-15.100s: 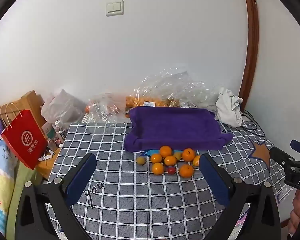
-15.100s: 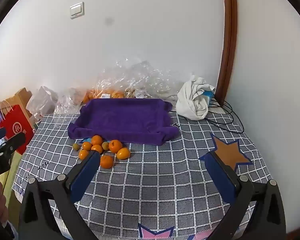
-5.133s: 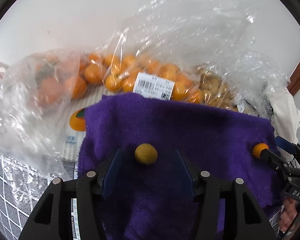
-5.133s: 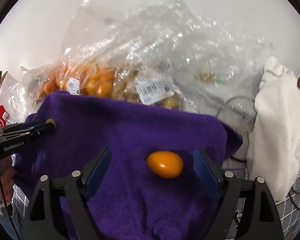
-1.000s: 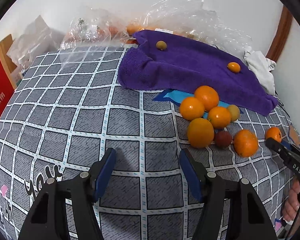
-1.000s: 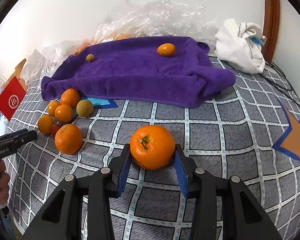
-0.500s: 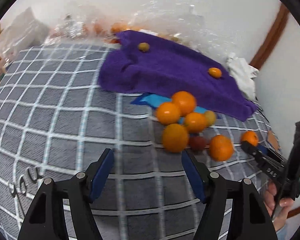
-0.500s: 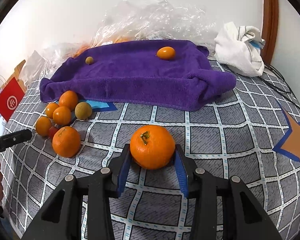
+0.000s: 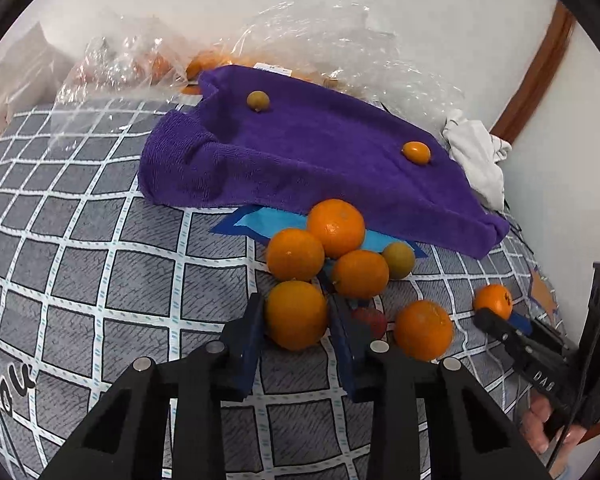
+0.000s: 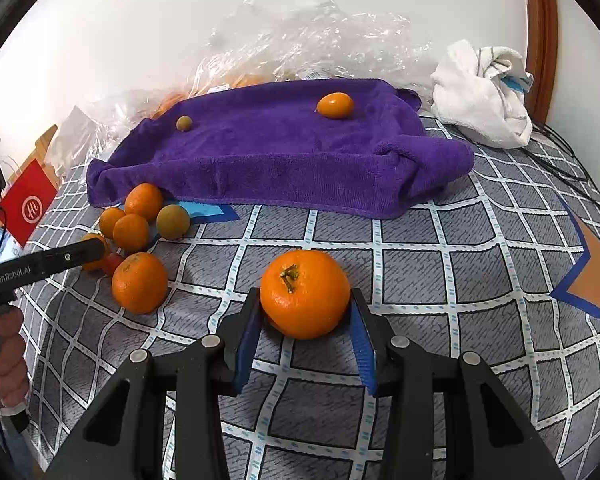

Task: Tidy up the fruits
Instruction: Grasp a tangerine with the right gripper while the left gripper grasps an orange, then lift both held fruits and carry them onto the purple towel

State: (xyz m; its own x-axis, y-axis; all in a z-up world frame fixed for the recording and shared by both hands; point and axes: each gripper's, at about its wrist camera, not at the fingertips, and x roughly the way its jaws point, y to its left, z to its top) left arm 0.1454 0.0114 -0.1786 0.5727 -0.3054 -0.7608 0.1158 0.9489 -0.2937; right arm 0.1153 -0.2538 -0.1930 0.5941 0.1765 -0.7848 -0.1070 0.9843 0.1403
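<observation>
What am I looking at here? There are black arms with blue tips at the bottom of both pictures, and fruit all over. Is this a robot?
No robot: a person holds a pair of tongs in each hand, and a wide-angle camera on each pair looks forward along its two blue-padded fingers. One picture comes from the left tongs, the other from the right tongs; each view also shows the other tongs off to the side.

The surface is a grey checked cloth. On it lies a purple towel with two small fruits on top, and a cluster of oranges sits beside the towel's edge.

The left tongs are closed around one orange from that cluster. The right tongs grip a stemmed orange. Behind are plastic bags and a white cloth.
</observation>
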